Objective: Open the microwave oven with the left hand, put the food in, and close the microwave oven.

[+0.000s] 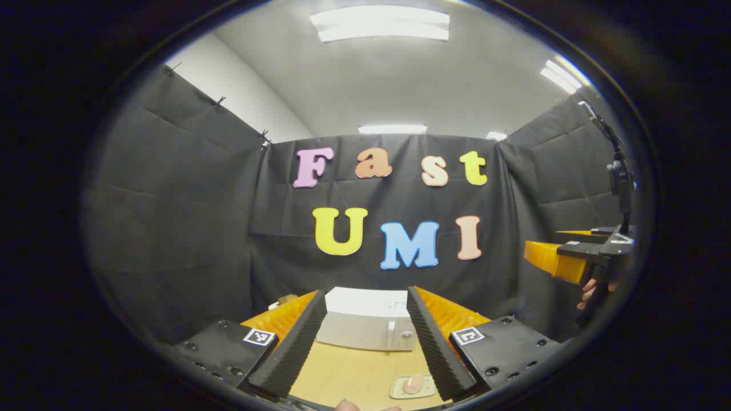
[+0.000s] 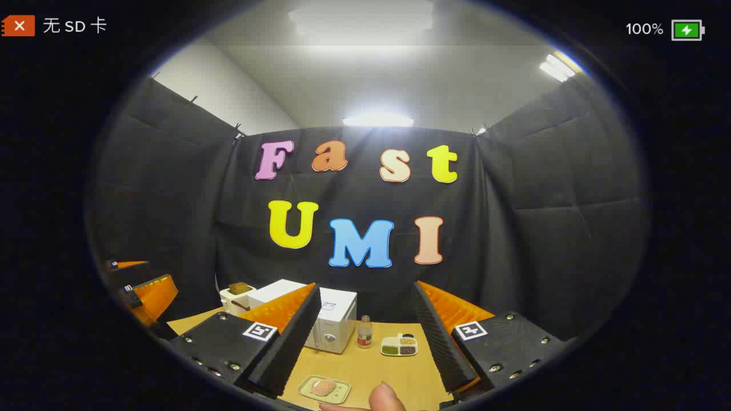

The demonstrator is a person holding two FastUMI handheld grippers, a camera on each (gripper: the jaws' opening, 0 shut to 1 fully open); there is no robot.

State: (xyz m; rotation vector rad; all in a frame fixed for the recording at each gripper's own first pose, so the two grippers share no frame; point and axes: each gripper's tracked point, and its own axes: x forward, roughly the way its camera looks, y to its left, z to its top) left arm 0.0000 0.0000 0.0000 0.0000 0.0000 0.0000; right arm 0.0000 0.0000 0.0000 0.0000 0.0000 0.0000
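Looking along my left hand-held gripper (image 1: pixel 365 342) in the left gripper view, I saw its two fingers spread wide and released, with nothing between them. The white microwave oven (image 1: pixel 368 325) stood on the wooden desk (image 1: pixel 354 374) straight ahead, framed in the gap between the fingers, with its door closed and the handle and knob toward its right side. Nearer to me, a small tray (image 1: pixel 412 386) lay on the desk just inside the right finger, carrying the pinkish food (image 1: pixel 413 383). My right hand-held gripper (image 1: pixel 562 260) hung at the right edge of that view, well above the desk, with fingers of the holding hand (image 1: pixel 591 291) beneath it.

In the right gripper view, my right hand-held gripper (image 2: pixel 365 337) was likewise released, its fingers apart and empty. The microwave oven (image 2: pixel 328 319) stood left of centre, partly behind the left finger. A small bottle (image 2: pixel 364 333) stood just beside the oven, and a divided dish (image 2: pixel 400 345) lay to the right of it. The tray (image 2: pixel 324 389) with the food (image 2: pixel 323 387) lay nearest, close to a thumb (image 2: pixel 385 397) at the bottom edge. A box (image 2: pixel 235 297) sat behind the oven. My left hand-held gripper (image 2: pixel 140 288) showed at the far left.
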